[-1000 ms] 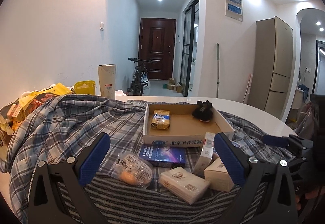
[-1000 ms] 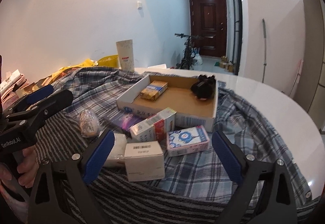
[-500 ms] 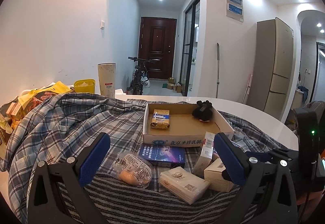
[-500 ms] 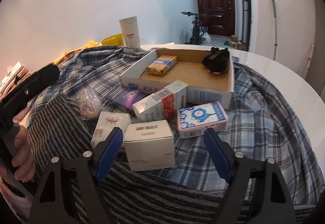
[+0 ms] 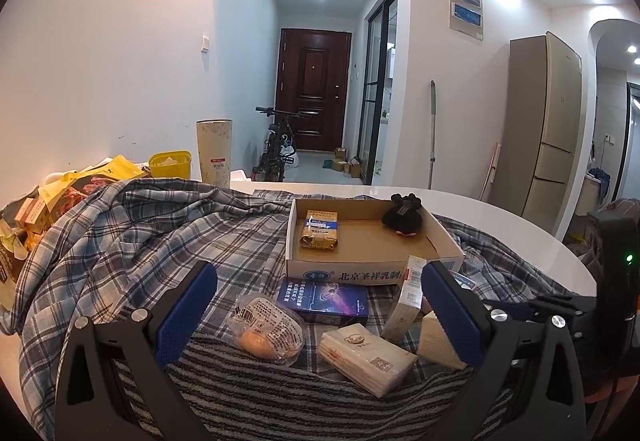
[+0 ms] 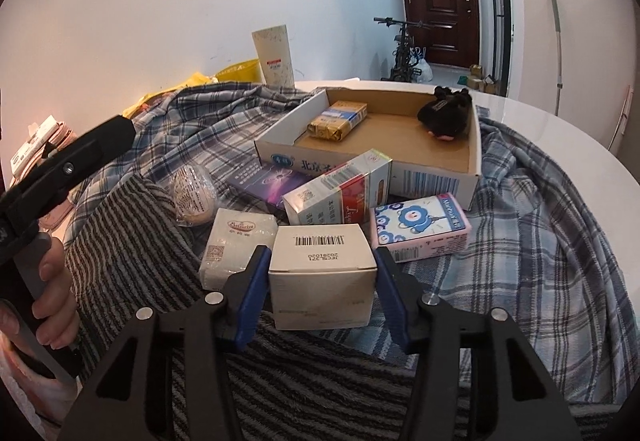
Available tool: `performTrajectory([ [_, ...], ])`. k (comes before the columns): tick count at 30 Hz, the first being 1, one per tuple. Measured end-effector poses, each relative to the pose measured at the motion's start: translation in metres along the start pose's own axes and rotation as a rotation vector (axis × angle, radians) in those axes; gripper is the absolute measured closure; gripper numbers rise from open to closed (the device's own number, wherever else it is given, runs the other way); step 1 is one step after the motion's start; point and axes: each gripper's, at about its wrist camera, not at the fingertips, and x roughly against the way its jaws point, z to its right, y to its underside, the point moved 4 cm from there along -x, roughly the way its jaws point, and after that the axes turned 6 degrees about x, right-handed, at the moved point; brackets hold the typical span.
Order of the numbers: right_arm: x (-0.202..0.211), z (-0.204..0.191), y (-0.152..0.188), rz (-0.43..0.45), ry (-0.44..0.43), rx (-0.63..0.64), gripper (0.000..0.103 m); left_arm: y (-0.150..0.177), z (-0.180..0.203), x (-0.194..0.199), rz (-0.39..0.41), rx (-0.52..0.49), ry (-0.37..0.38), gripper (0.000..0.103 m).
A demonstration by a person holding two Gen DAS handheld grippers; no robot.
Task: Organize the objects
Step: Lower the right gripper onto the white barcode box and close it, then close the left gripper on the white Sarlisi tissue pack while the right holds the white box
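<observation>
The right claw [image 6: 322,283] is closing around a plain white cardboard box with a barcode label [image 6: 323,273]; the box sits between its blue pads [image 6: 253,293], which lie against or just off its two sides, and it rests on the striped grey cloth [image 6: 128,261]. Just left of this claw lies a white tissue packet [image 6: 236,241], and just ahead a red-and-white carton [image 6: 340,189] lies tilted beside a pink packet with blue cartoon figures [image 6: 420,227]. Farther ahead stands the shallow open cardboard tray [image 6: 440,177], holding a gold-and-blue packet [image 6: 338,119] and a small black plush toy [image 6: 444,115]. All of this rests on a blue plaid shirt [image 6: 540,225] spread over the white round worktop [image 6: 560,125].

The left claw [image 5: 318,317] is released, jaws wide apart with nothing gripped. Between and below its pads lie a clear-wrapped round snack [image 5: 268,327] and a dark blue flat box [image 5: 324,299], with the tray just ahead.
</observation>
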Motion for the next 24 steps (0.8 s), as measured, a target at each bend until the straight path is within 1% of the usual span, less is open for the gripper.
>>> performTrajectory([
  [4,0.011,0.006,-0.001,0.025,0.031,-0.011,0.052,0.002,0.003,-0.001,-0.023,-0.003,-0.011,0.0],
  [9,0.025,0.02,-0.003,0.053,0.063,-0.039,0.052,0.012,0.008,-0.008,-0.091,-0.003,-0.041,0.0],
  [12,0.024,0.023,-0.004,0.052,0.071,-0.039,0.052,0.015,0.007,-0.011,-0.114,0.013,-0.049,0.0],
  [17,0.004,0.015,0.003,-0.018,0.045,-0.034,0.052,0.016,0.0,-0.006,-0.113,0.039,-0.068,0.0],
  [20,-0.004,0.004,0.001,-0.028,0.011,-0.02,0.052,0.02,-0.006,-0.006,-0.123,0.042,-0.084,0.0],
  [24,-0.007,-0.005,-0.001,-0.03,-0.003,-0.007,0.052,0.02,-0.017,-0.006,-0.134,0.053,-0.097,0.0],
])
